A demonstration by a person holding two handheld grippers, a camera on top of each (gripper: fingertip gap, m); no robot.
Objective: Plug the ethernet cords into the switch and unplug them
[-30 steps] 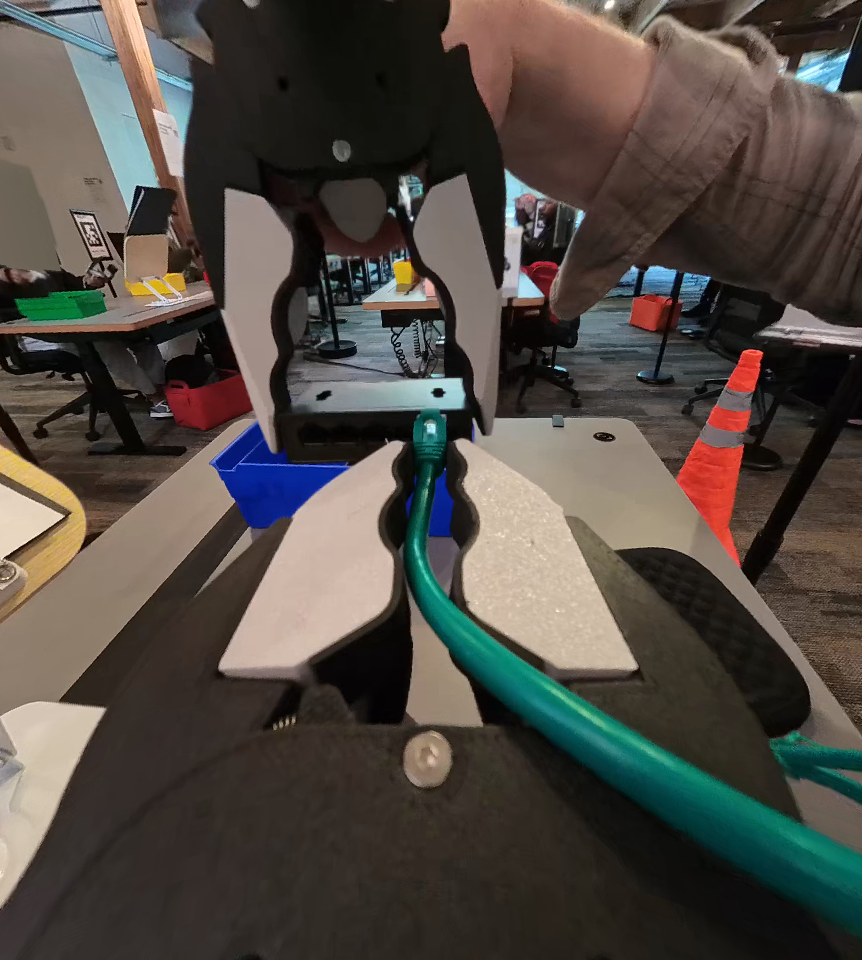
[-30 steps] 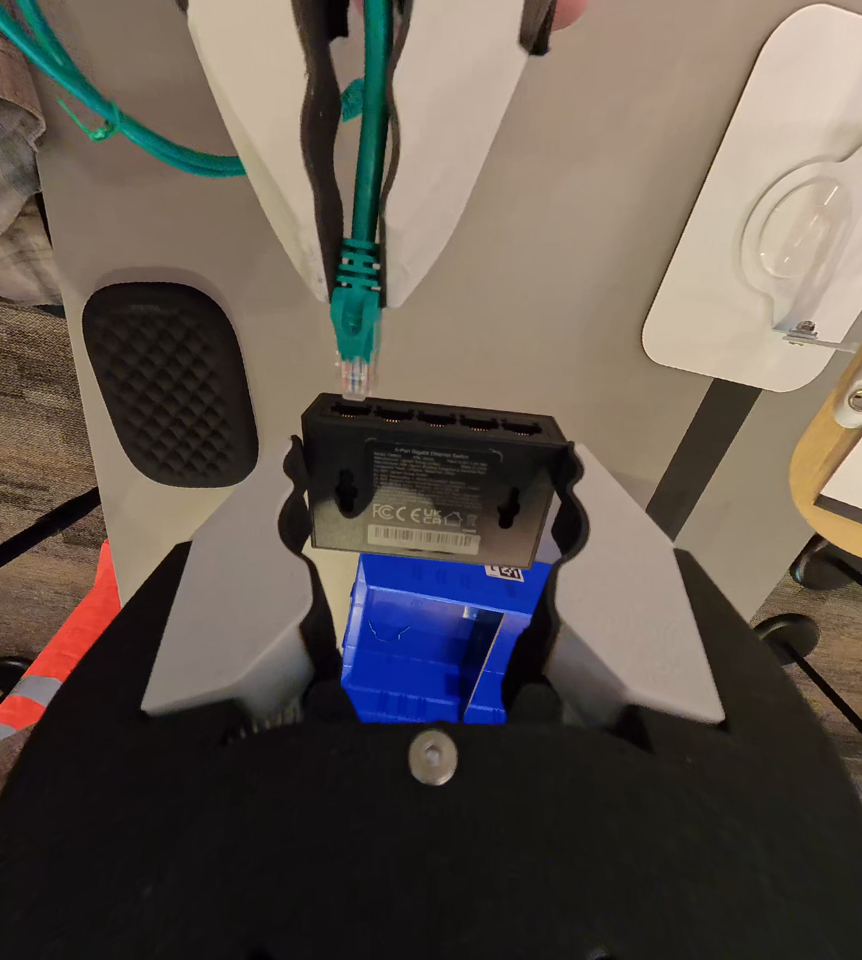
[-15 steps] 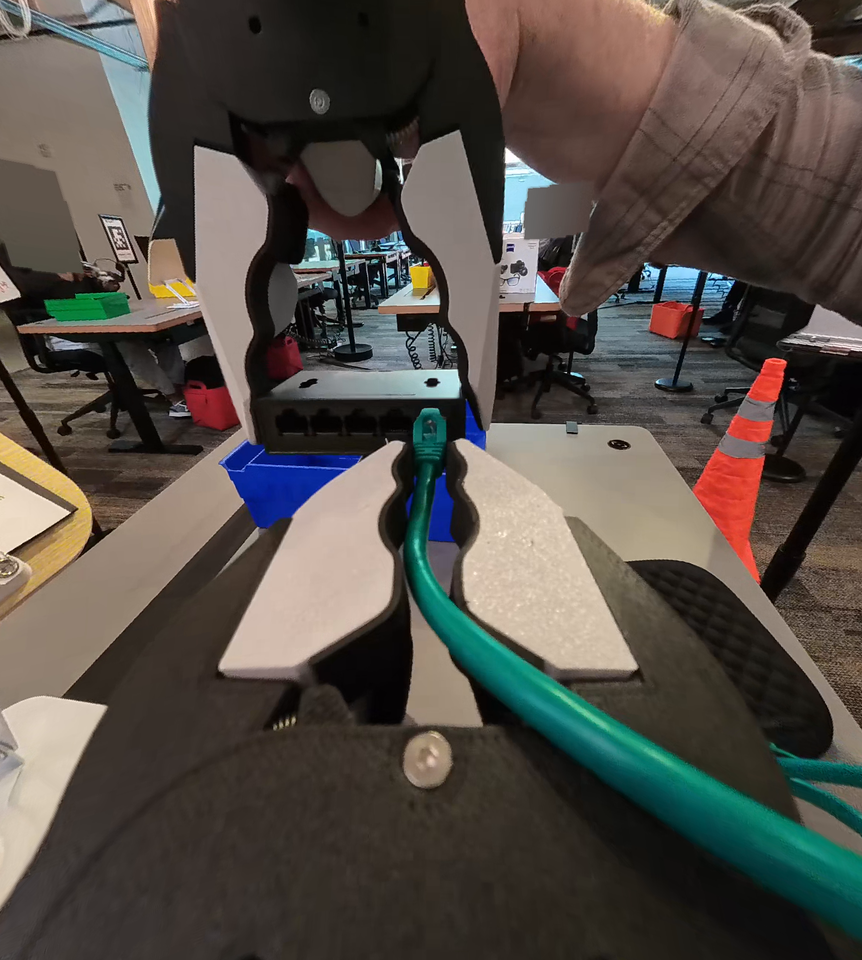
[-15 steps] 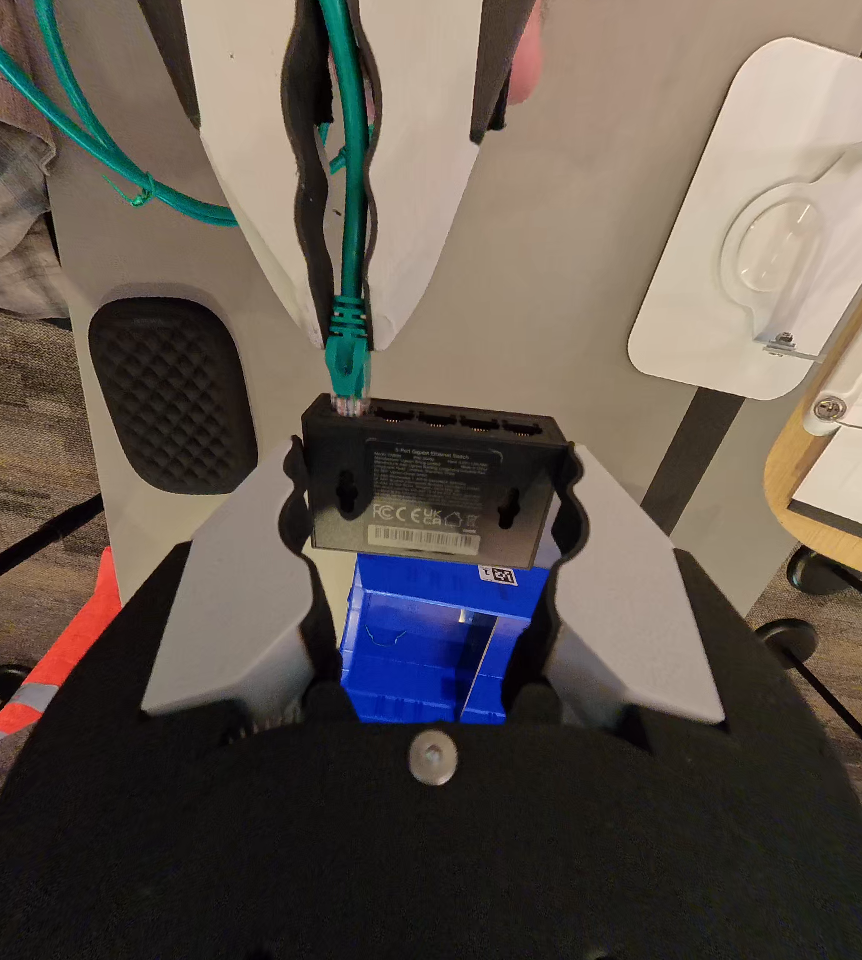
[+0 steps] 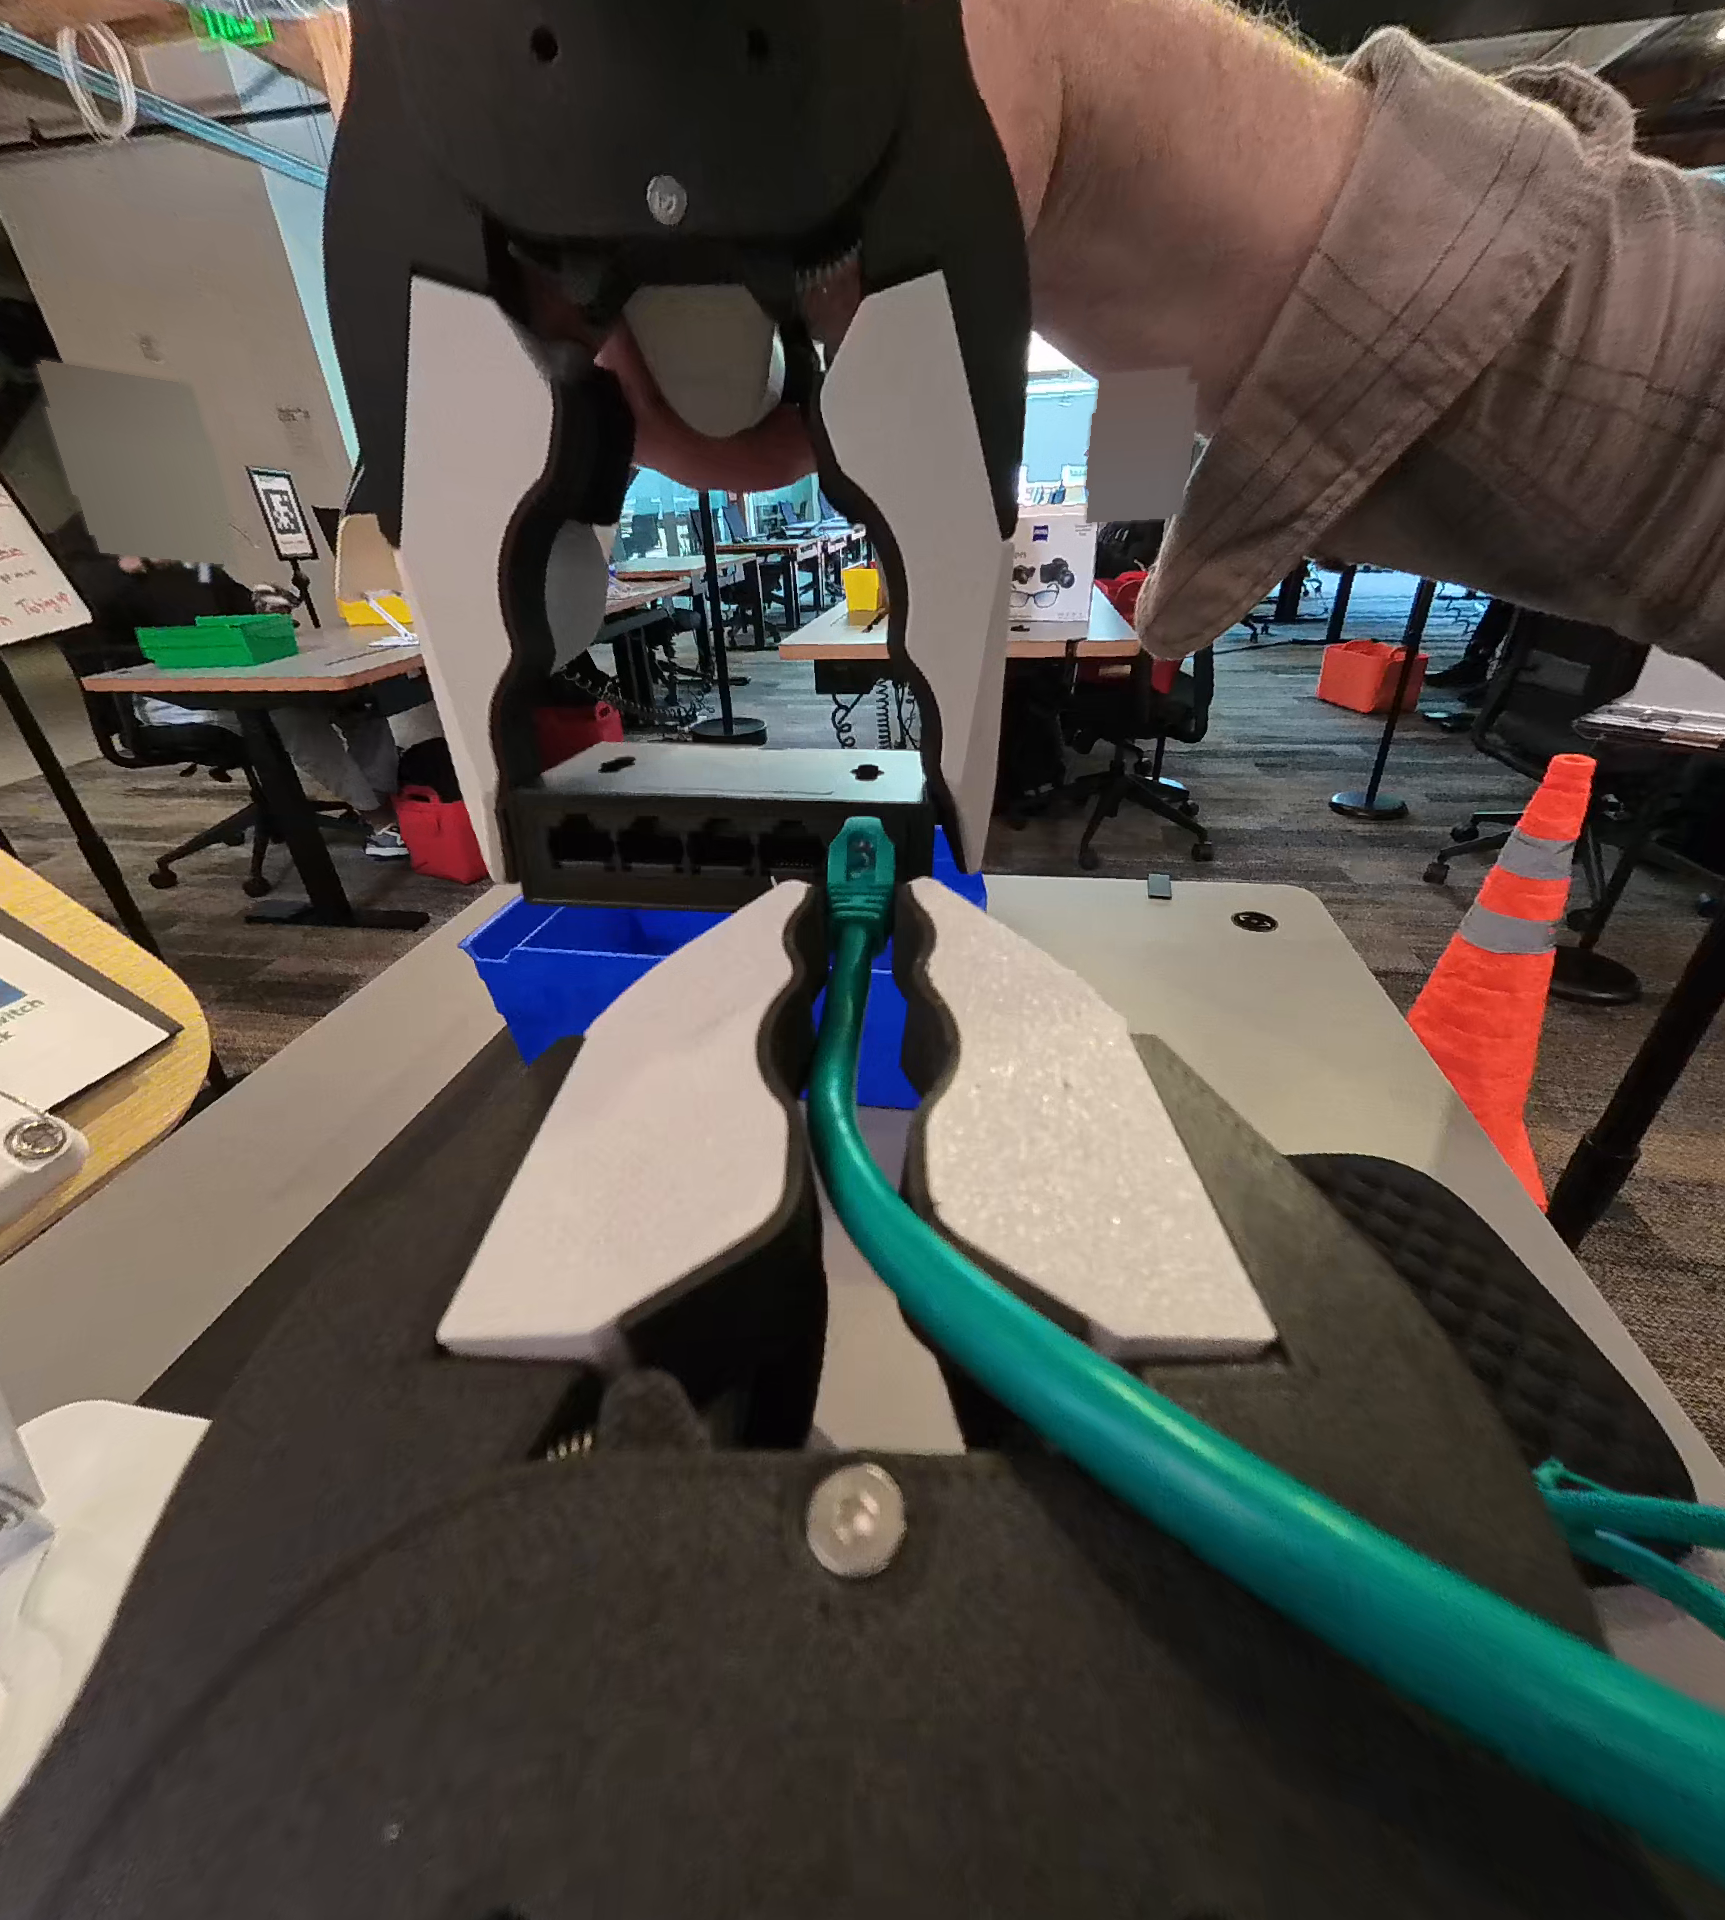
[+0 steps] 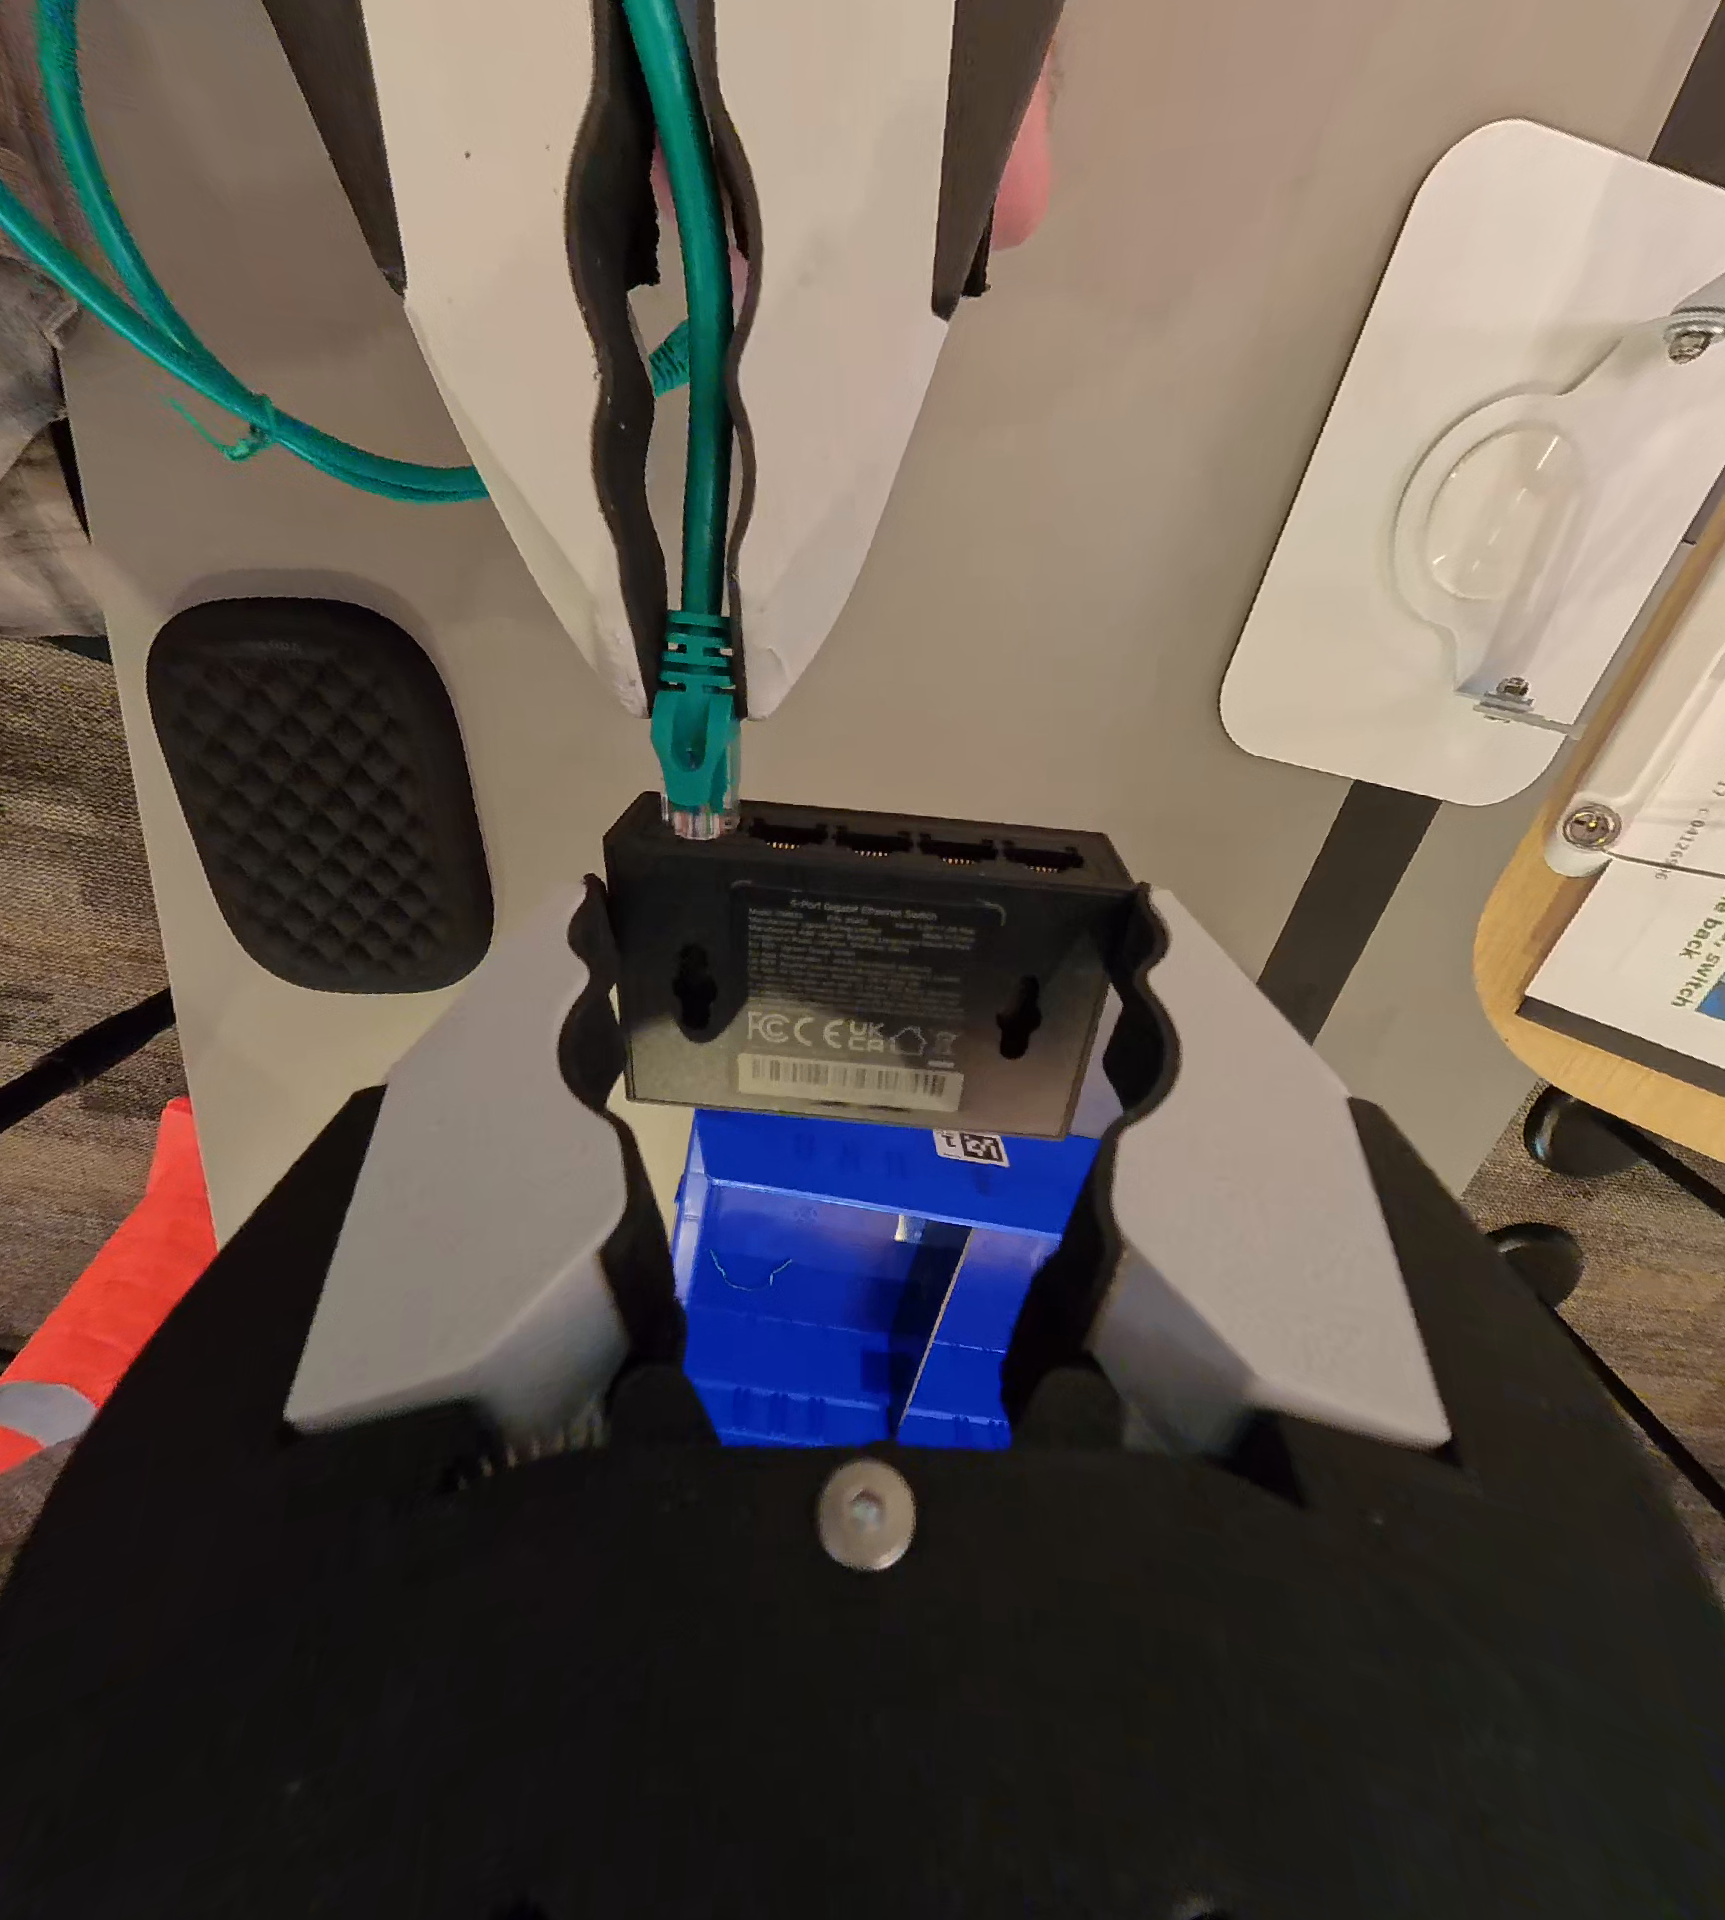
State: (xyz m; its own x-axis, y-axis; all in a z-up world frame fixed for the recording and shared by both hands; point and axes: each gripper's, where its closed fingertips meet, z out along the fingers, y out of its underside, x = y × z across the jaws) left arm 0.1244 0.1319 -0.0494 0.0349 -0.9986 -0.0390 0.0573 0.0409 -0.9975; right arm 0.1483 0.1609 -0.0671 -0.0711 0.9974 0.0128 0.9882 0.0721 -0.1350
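Plug tip (image 6: 700, 821) is now entering the end port; a second ago it was hanging clear of the switch (image 6: 863, 997), so insertion is starting, no click confirmed. My left tongs (image 5: 856, 914) are clamping the green cord (image 5: 842, 1029) behind the boot, plug pointing straight away from me along its long axis. My right tongs (image 6: 863, 971) are gripping the switch by its short ends, above the blue bin (image 6: 837, 1299) on the bench (image 6: 1045, 571), port row facing the plug.
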